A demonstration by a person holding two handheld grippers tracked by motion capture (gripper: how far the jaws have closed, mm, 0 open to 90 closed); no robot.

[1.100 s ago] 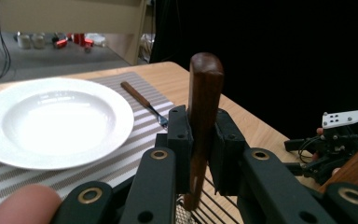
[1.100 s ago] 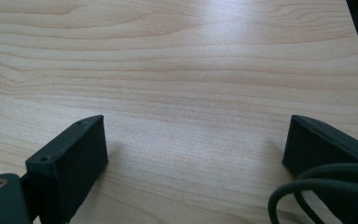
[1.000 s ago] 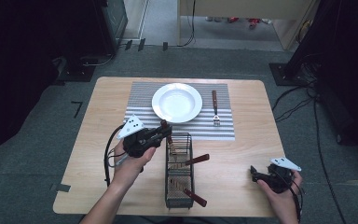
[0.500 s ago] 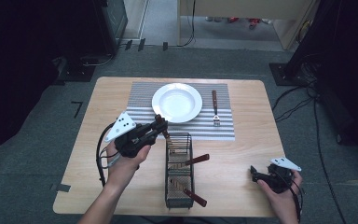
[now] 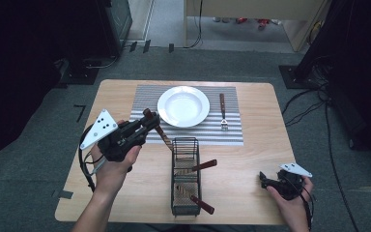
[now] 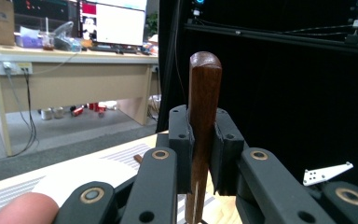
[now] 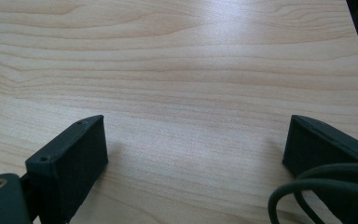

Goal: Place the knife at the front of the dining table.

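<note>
My left gripper [image 5: 149, 120] hovers above the table, left of the white plate [image 5: 183, 106], and is shut on a wooden-handled utensil [image 5: 164, 137]. The utensil slants down toward the top of the black wire caddy [image 5: 185, 180]. In the left gripper view the brown handle [image 6: 204, 84] stands upright, pinched between both pads. My right gripper [image 5: 263, 180] rests low at the table's front right corner. Its jaws stand wide apart over bare wood [image 7: 196, 144], with nothing between them.
A fork [image 5: 222, 111] lies on the striped placemat [image 5: 145, 96], right of the plate. Two more wooden-handled utensils [image 5: 204, 165] stick out of the caddy's right side. In the left gripper view a desk [image 6: 74, 60] stands beyond the table.
My left gripper has risen and drifted left, away from the caddy, carrying the wooden-handled utensil with it. The right hand has stayed where it was.
</note>
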